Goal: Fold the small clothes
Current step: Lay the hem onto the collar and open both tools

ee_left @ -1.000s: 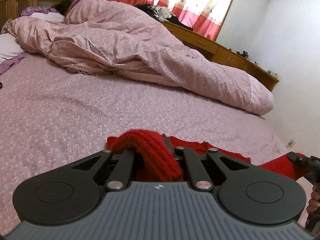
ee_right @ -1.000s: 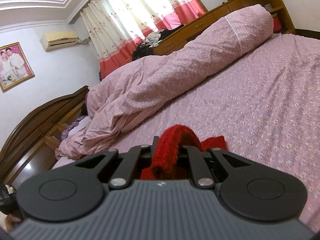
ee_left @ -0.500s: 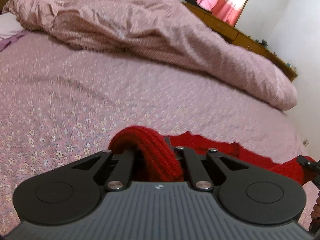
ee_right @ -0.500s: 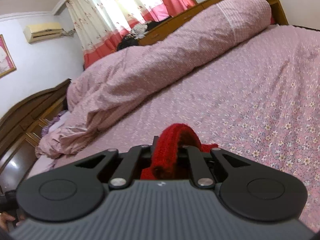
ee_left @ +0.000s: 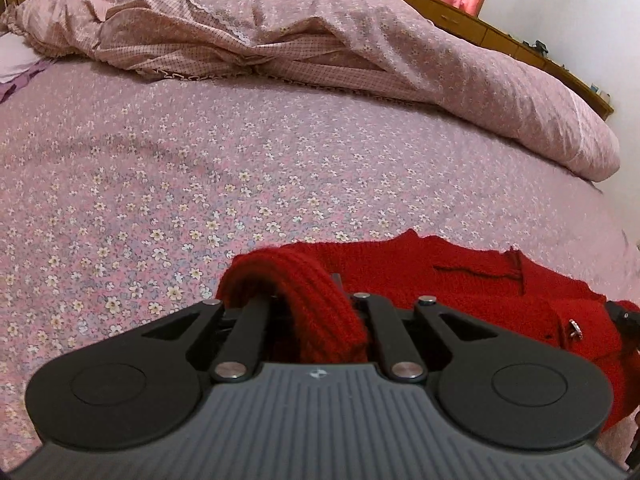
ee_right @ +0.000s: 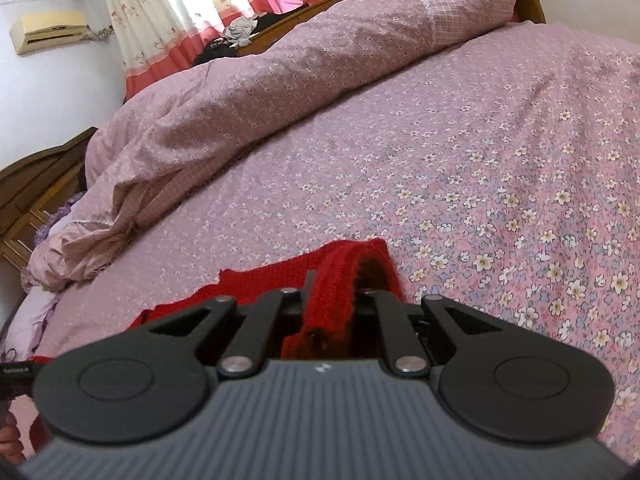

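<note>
I have the red sweater [ee_left: 472, 280] low over the bed [ee_left: 200, 168], a knit edge pinched in each claw: my left claw [ee_left: 316, 312] is clamped on one bunched edge, my right claw [ee_right: 332, 308] on another. The cloth between them spreads across the sheet, near the quilt [ee_left: 320, 48] but apart from it. I judge this an early fold: the garment is gripped and being laid, no neat fold shows yet, and release and further folds remain.

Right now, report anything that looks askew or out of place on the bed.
The pink quilt lies bunched in a rumpled ridge along the bed's far side. The red knit garment is spread unevenly, its edges pinched in both grippers.
</note>
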`<state>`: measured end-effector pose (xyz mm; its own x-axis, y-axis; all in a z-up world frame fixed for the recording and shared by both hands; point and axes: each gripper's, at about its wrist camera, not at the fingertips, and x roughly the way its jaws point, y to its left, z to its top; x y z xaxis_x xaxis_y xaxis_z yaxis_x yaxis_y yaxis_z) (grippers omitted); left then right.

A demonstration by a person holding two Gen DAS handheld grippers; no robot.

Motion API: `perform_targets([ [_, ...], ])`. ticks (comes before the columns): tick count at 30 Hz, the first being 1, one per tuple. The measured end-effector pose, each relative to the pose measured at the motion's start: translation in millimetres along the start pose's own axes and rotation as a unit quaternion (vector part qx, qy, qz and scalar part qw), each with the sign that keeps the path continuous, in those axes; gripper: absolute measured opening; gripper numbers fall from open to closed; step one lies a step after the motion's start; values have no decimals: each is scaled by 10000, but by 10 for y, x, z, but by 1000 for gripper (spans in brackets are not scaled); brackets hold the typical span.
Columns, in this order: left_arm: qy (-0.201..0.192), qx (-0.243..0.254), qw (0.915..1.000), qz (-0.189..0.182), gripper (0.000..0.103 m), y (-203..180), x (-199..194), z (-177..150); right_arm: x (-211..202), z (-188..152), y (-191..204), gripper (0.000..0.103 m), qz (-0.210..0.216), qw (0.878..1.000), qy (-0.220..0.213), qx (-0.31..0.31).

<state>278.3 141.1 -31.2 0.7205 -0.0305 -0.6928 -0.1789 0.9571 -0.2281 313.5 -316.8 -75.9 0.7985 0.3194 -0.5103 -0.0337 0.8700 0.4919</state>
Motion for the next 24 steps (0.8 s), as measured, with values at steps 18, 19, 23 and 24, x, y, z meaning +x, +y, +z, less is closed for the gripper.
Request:
perform_targets([
  [18, -343, 289, 9990, 11, 66, -160, -843, -133, -665, -39, 215, 38, 63, 9991, -271, -314],
  [19, -355, 243, 9991, -23, 67, -162, -881, -158, -684, -52, 238, 38, 83, 9992, -261, -301],
  [23, -366, 68, 9992, -160, 67, -197, -995, -268, -733, -145, 303, 38, 223, 9994, -132, -220],
  [24, -351, 46, 9992, -201, 67, -211, -1007, -298, -724, -172, 316, 38, 266, 9994, -59, -196],
])
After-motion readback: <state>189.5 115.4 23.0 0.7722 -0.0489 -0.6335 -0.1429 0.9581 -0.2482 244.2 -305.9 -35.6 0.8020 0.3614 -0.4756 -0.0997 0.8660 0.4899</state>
